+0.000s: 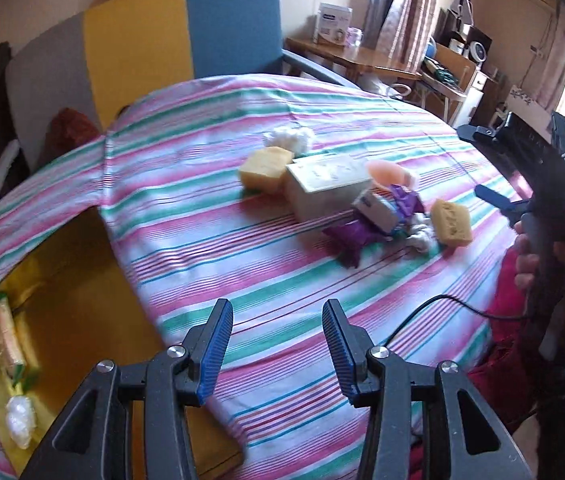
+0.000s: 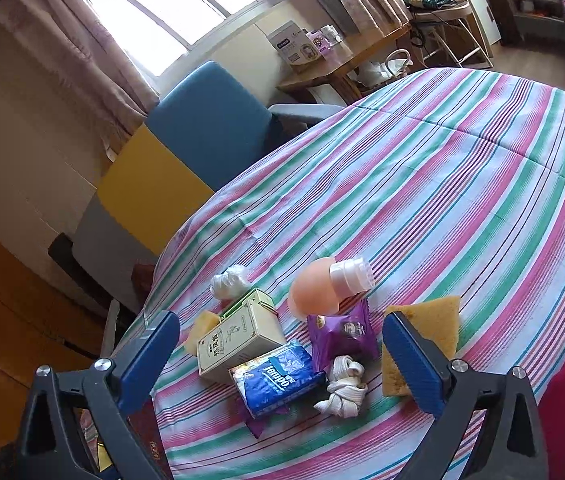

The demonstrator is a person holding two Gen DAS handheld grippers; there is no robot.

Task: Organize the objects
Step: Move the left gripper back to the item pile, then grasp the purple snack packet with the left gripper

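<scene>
A heap lies on the striped bedcover (image 1: 202, 208): a cream box (image 1: 322, 184) (image 2: 238, 336), a blue tissue pack (image 2: 278, 376), a purple wrapper (image 2: 342, 332), a peach bottle (image 2: 322, 288) with a white cap, a knotted white strap (image 2: 342, 388), two yellow sponges (image 1: 266, 170) (image 2: 430, 328) and a white plastic wad (image 2: 228, 280). My right gripper (image 2: 282, 322) hovers just before the heap, jaws wide open and empty; it also shows at the right in the left wrist view (image 1: 480, 164). My left gripper (image 1: 276, 306) is open and empty, well short of the heap.
A yellow fabric bin (image 1: 82, 280) sits low at the left, holding a snack pack (image 1: 6, 332) and a white plastic wad (image 1: 20, 416). Blue, yellow and grey panels (image 1: 234, 24) stand behind the bed. A wooden table (image 2: 342, 64) with a box stands beyond. A black cable (image 1: 442, 304) trails from the hand.
</scene>
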